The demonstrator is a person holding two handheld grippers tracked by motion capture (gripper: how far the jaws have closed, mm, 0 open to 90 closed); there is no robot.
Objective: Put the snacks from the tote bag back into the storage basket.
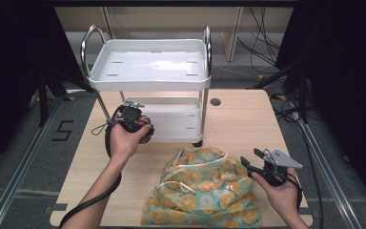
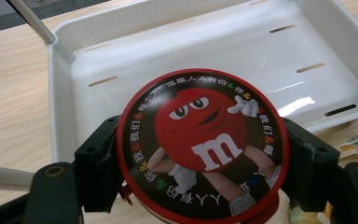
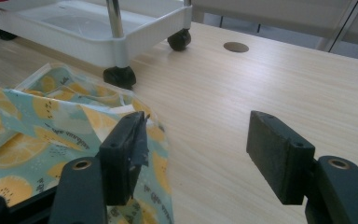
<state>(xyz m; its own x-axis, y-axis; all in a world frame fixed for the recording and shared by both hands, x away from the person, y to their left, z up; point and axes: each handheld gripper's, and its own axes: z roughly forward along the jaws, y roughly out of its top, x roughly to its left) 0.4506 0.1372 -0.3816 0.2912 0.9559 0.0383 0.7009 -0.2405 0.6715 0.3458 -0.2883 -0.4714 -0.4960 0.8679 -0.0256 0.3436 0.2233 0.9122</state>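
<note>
Left gripper: jaws clamp round M&M's tin by its rim, above cart's lower tray.
Right gripper: jaws wide, empty, beside lemon-print bag.
Risk: smooth rim could let the tin slip.

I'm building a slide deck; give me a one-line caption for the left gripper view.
Left gripper clamps a round red candy tin above the cart's white lower tray.

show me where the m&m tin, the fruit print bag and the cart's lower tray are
m&m tin (image 2: 200, 144), left gripper view, on the red character printed on its lid.
fruit print bag (image 1: 205, 191), high view, on the middle of the cloth.
cart's lower tray (image 2: 177, 51), left gripper view, on its bare white floor.
</note>
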